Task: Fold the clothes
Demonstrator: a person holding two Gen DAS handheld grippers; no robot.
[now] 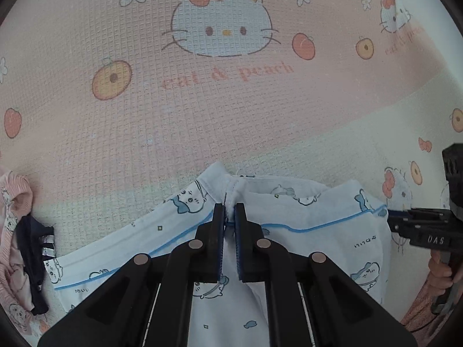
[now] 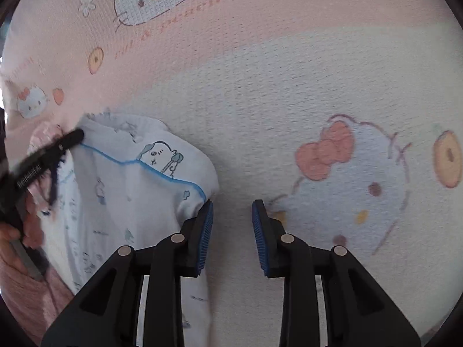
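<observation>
Left wrist view, near centre: garment, pale blue print, on pink blanket.
Handling: likely light, soft, limp; best taken at seams or piped edge.
Left gripper: jaws nearly together, pinching a bunched seam.
Far left: pink and dark clothes.
Right wrist view, left side: garment humped, partly doubled.
Right gripper: jaws spread, holding nothing; left pad just beside the garment's right edge.

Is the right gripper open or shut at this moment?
Open. The right gripper shows a wide gap between its blue pads, with nothing held.
</observation>
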